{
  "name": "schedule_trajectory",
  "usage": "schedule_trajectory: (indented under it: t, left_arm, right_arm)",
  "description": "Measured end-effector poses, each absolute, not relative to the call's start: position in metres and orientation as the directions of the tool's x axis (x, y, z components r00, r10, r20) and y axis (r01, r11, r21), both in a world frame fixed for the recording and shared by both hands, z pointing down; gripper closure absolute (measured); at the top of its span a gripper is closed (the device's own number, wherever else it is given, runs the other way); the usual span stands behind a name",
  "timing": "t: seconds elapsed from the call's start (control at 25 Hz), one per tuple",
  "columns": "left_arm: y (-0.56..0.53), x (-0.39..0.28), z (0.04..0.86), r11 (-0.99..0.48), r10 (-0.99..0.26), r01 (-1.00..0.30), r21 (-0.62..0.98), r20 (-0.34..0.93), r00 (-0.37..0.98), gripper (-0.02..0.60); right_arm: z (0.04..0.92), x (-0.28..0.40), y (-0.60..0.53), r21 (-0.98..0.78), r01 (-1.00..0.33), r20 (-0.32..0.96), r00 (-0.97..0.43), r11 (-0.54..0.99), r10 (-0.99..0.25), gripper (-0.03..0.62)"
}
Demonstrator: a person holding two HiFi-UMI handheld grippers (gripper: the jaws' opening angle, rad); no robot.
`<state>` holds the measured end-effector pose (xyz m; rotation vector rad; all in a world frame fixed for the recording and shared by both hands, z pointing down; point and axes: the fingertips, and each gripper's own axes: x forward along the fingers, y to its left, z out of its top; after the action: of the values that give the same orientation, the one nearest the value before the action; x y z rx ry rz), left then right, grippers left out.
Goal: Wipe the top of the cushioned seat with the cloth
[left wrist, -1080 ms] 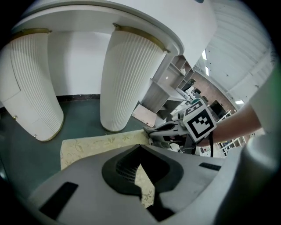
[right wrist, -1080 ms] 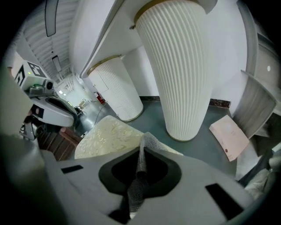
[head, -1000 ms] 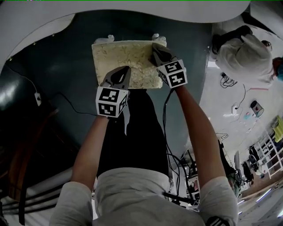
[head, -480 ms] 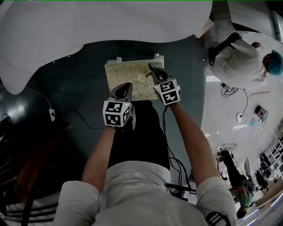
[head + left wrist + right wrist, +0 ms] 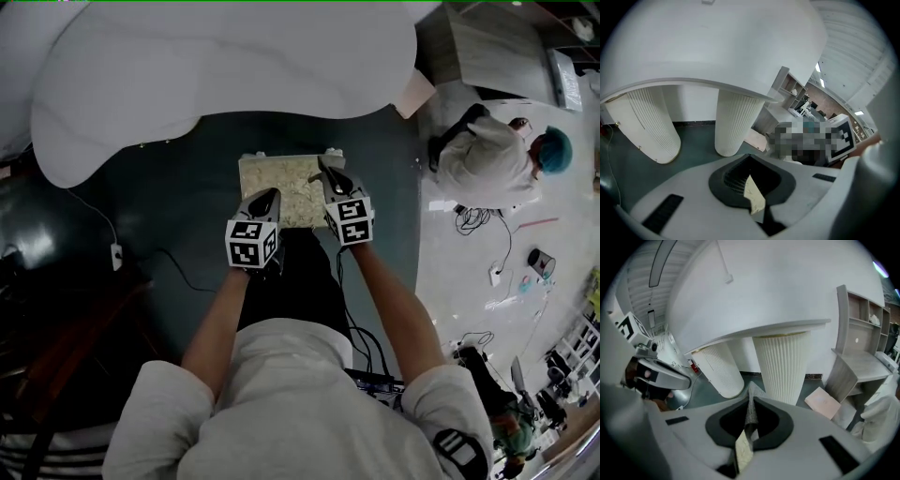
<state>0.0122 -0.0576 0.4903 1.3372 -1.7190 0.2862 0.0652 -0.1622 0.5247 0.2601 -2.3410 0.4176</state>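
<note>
Your left gripper [image 5: 265,195] is closed to a sliver on a thin cream fabric cloth [image 5: 753,196]. Your right gripper [image 5: 326,171] is likewise clamped on the cloth, seen there edge-on. Judgement: the cloth is light, limp and apt to bunch, so grip it at two edges and keep it taut. Just beyond both grippers, at frame centre in the head view, the square cream patterned cushioned seat [image 5: 281,176] stands on the dark green floor [image 5: 178,197]. Contact between cloth and seat cannot be confirmed. The padding should yield, so press lightly. Further off stands a white curved table [image 5: 216,84]. An open grey shelf unit [image 5: 867,319], upper right of the right gripper view, holds small unidentifiable items.
</note>
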Motion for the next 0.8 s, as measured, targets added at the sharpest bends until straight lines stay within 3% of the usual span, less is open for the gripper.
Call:
schedule_trajectory:
  t: [0.2,0.48,0.8]
  left_arm:
    - [-0.075,0.008,0.457,0.327,-0.688,-0.890,0.317,0.726,0.006,0.568]
    - [-0.077,0.005,0.404,0.300,-0.716,-0.907,0.297,0.698,-0.008,0.568]
    - [-0.073,-0.039,0.374,0.301,-0.759,-0.914,0.271,0.649,-0.057,0.568]
  right_arm:
    - [0.463,0.061,-0.158,-0.128,-0.222,0.654,-0.752,0.967,-0.086,0.574]
    - [0.393,0.073,-0.157,-0.070,-0.294,0.617,-0.764,0.953,-0.190,0.574]
    - [0.371,0.051,-0.158,0.084,-0.282,0.636,-0.723,0.956,-0.269,0.574]
